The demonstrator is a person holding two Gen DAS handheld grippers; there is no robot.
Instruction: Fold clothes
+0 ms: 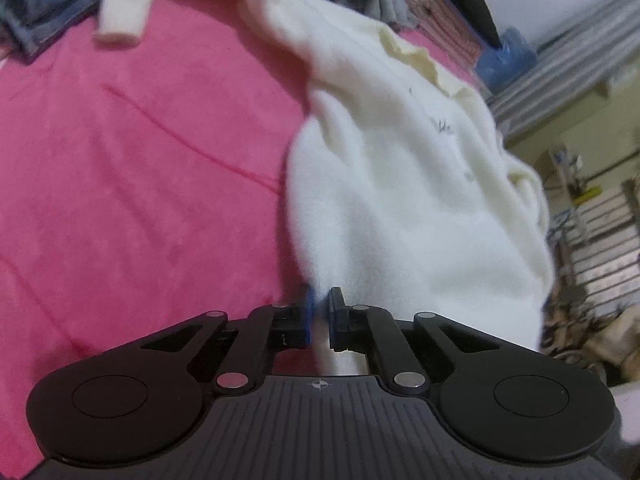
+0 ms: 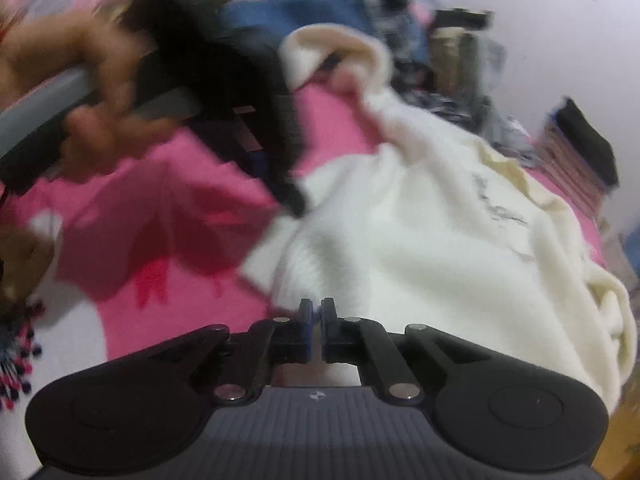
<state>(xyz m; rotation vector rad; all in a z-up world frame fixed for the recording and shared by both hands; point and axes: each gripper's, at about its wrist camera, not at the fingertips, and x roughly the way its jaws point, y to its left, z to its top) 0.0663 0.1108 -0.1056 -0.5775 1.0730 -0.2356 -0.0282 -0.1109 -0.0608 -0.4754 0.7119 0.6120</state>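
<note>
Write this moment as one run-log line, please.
stage: grasp | left gripper: shut on sweater edge | right gripper: shut on sweater edge | surface: pink cover

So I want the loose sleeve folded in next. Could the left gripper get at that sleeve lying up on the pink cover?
Probably not right away. The left gripper is shut on the cream sweater's edge, so it must let go first. The sleeve lies apart on the open pink cover, with nothing between.
</note>
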